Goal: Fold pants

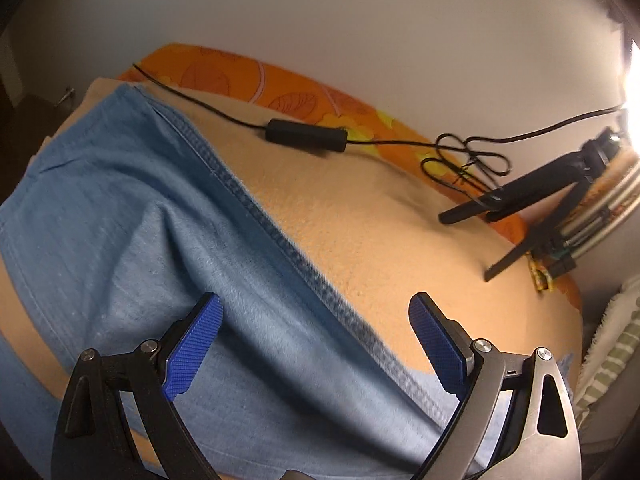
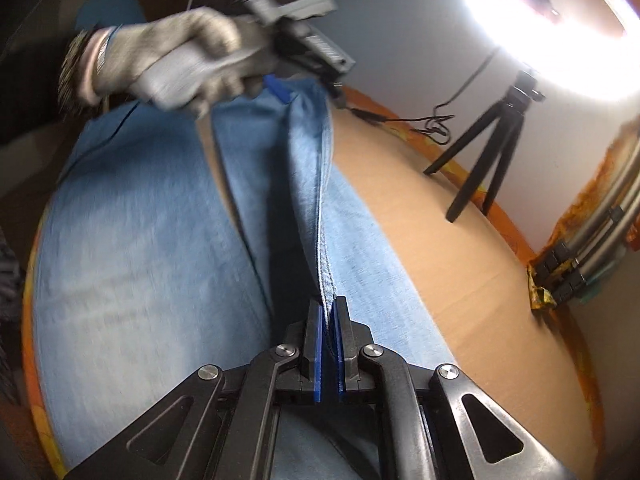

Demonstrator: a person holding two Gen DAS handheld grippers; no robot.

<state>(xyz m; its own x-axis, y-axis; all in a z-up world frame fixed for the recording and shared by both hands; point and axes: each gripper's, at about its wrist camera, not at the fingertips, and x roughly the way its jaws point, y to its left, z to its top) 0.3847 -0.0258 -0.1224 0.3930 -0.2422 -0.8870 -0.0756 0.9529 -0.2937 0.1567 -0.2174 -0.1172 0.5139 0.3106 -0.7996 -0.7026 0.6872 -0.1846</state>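
Light blue denim pants (image 1: 132, 216) lie spread on a tan blanket (image 1: 360, 216). My left gripper (image 1: 314, 312) is open, its blue pads (image 1: 192, 344) wide apart just above the pants' seamed edge (image 1: 280, 240). My right gripper (image 2: 329, 308) is shut on the pants' seam edge (image 2: 322, 216) and lifts it into a taut ridge. In the right wrist view the pants (image 2: 132, 264) run away from me, and a gloved hand (image 2: 188, 60) holds the left gripper at the far end of that ridge; whether it grips the cloth there is unclear.
A black tripod (image 1: 532, 200) stands at the blanket's right side, also in the right wrist view (image 2: 488, 140). A black cable with an inline box (image 1: 306, 136) lies along the far edge. An orange patterned sheet (image 1: 248, 76) borders the wall. A bright lamp (image 2: 540, 20) glares.
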